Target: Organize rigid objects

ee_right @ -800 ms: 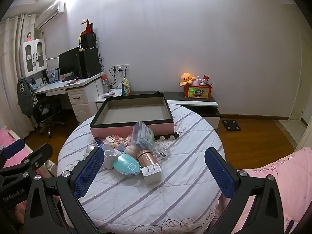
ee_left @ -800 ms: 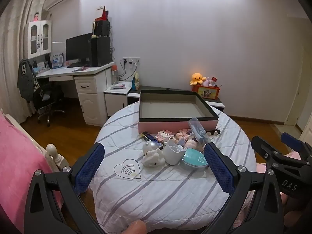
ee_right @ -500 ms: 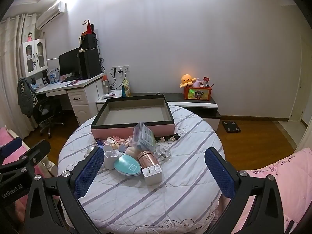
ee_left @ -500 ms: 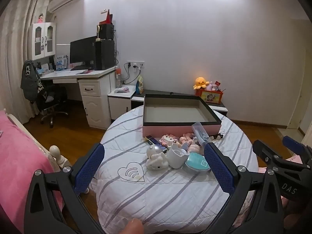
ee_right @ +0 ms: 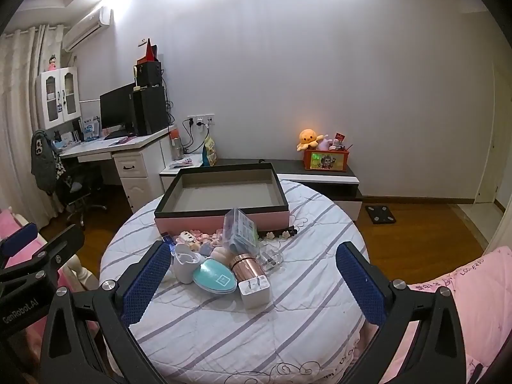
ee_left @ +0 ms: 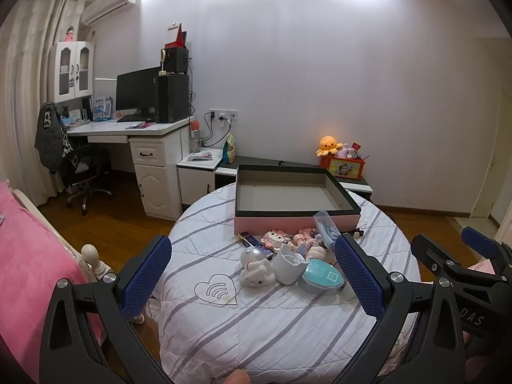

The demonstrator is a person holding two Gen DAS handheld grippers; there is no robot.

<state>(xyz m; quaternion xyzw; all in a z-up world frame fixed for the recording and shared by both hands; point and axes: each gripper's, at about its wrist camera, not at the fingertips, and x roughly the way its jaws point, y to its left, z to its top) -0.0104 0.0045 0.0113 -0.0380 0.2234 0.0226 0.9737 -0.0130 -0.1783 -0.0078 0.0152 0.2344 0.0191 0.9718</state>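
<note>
A pile of small objects lies on the round table with a striped cloth (ee_left: 256, 326): a white robot figure (ee_left: 256, 265), a white cup (ee_left: 288, 264), a teal oval case (ee_right: 216, 276), a rose-gold tumbler (ee_right: 244, 264), a white charger (ee_right: 254, 289) and a clear plastic box (ee_right: 241, 230). Behind them stands an empty pink box with a black rim (ee_left: 294, 220). My left gripper (ee_left: 252, 275) and my right gripper (ee_right: 252, 281) are both open, empty, and held back from the pile, near the table's front edge.
A pink bed (ee_left: 28, 256) is at the left and pink bedding (ee_right: 454, 304) at the right. A white desk with a monitor (ee_left: 137, 96) and a low cabinet with an orange plush (ee_left: 329, 145) stand by the far wall.
Both grippers have tilted up and pulled back slightly, so the table and pile sit lower in both views. Both jaws stay open.
</note>
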